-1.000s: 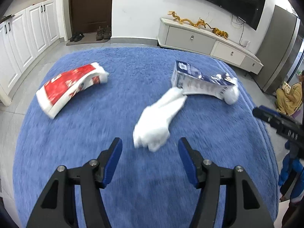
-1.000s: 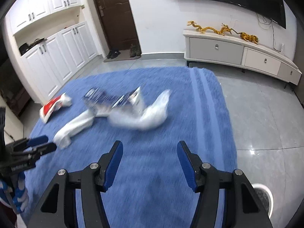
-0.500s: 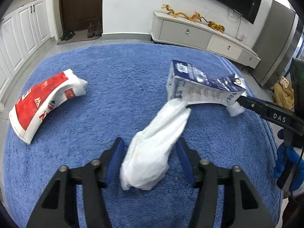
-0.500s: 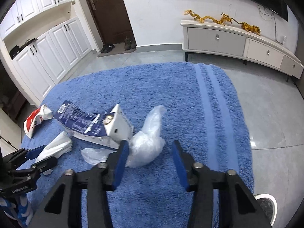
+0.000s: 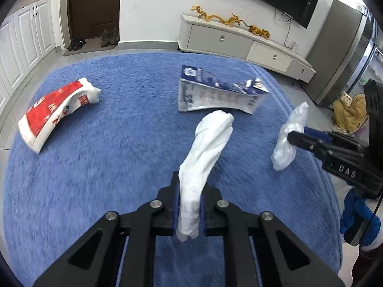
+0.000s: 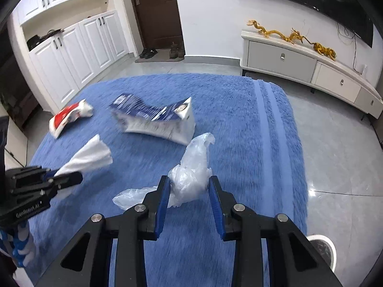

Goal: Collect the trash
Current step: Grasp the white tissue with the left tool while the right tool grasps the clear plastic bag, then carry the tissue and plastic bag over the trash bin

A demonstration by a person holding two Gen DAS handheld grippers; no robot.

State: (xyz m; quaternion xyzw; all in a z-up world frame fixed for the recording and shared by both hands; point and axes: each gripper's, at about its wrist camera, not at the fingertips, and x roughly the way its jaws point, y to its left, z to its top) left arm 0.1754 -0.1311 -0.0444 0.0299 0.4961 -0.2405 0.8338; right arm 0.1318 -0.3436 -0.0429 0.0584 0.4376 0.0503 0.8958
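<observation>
My left gripper (image 5: pixel 190 191) is closing on a crumpled white tissue (image 5: pixel 210 138), which stands up from between its pads, off the blue rug (image 5: pixel 107 167). In the right wrist view my right gripper (image 6: pixel 189 181) is closing on a clear plastic bag (image 6: pixel 191 167), with both pads against it. From the left wrist view the bag (image 5: pixel 284 148) hangs from the right gripper (image 5: pixel 293 135). A crushed blue and white carton (image 5: pixel 220 93) lies mid-rug. A red and white packet (image 5: pixel 55 110) lies at the rug's left side.
A low grey TV cabinet (image 5: pixel 239 40) stands against the far wall, and white cupboards (image 6: pixel 71 55) line the left. Grey tile floor surrounds the rug. A round white container (image 6: pixel 320 246) sits on the tiles at lower right. A blue-gloved hand (image 5: pixel 356 215) holds the right gripper.
Both grippers moved in over their items and closed: the left on the tissue, the right on the plastic bag. Tissue and bag now stand up off the rug.
</observation>
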